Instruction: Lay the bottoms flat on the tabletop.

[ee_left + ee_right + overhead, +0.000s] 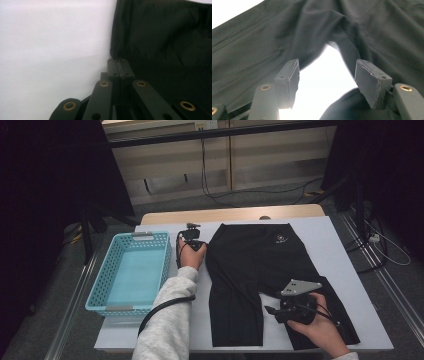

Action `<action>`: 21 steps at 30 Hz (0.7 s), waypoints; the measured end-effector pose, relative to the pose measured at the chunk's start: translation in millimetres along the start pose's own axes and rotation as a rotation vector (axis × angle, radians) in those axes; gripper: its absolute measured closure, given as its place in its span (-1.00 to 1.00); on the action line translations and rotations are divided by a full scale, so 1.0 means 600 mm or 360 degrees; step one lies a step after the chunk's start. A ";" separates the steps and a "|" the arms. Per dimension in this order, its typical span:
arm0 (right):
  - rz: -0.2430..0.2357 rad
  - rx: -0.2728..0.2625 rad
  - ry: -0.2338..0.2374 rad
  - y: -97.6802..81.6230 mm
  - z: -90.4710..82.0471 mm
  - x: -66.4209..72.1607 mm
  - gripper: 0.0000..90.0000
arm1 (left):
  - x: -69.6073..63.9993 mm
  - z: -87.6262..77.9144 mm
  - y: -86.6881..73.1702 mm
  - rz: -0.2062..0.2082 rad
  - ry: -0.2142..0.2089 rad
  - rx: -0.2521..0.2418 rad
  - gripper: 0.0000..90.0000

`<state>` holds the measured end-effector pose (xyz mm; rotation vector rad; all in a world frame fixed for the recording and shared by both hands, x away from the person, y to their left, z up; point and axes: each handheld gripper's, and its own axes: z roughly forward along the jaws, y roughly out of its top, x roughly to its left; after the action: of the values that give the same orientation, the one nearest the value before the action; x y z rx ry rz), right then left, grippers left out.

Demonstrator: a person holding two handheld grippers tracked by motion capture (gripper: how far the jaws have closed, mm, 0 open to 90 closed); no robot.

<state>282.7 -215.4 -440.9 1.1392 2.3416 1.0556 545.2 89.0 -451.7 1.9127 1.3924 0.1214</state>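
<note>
Black shorts (250,270) lie flat on the white table (340,250), waistband at the far side and legs toward me. My left gripper (192,240) sits at the waistband's left corner. In the left gripper view its jaws (120,65) are pressed together with the edge of the shorts (162,37) running down into them. My right gripper (270,311) hovers near the right leg at the front. In the right gripper view it (327,77) stands open over the white gap where the two legs of the shorts (262,37) split, its pads touching no cloth.
A light blue plastic basket (100,292) stands at the table's left edge, beside my left forearm. Bare white tabletop shows to the right of the shorts. Cables trail over the floor beyond the table.
</note>
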 end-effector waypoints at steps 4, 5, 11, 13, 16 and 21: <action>0.0032 -0.0011 -0.0082 -0.008 -0.020 -0.021 -0.19 | -0.004 -0.003 -0.006 0.0018 0.0010 -0.0002 0.53; 0.0049 -0.0014 -0.0108 -0.012 -0.027 -0.028 -0.18 | -0.008 -0.005 -0.008 0.0016 -0.0004 0.0008 0.45; 0.0198 0.0006 -0.0312 -0.055 -0.075 -0.082 -0.18 | -0.033 -0.033 -0.022 0.0084 -0.0038 -0.0015 -0.07; 0.0230 0.0016 -0.0368 -0.073 -0.092 -0.098 -0.17 | -0.038 -0.044 -0.029 0.0091 -0.0013 -0.0018 -0.21; 0.0321 0.0038 -0.0486 -0.099 -0.115 -0.121 -0.11 | -0.045 -0.058 -0.043 0.0122 0.0008 0.0015 -0.29; 0.0462 0.0085 -0.0563 -0.129 -0.130 -0.143 0.11 | -0.056 -0.076 -0.067 0.0167 0.0006 0.0021 -0.32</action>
<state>250.7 -350.8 -447.9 1.5783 1.9790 0.8006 478.2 88.5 -432.8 1.9980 1.2983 0.1669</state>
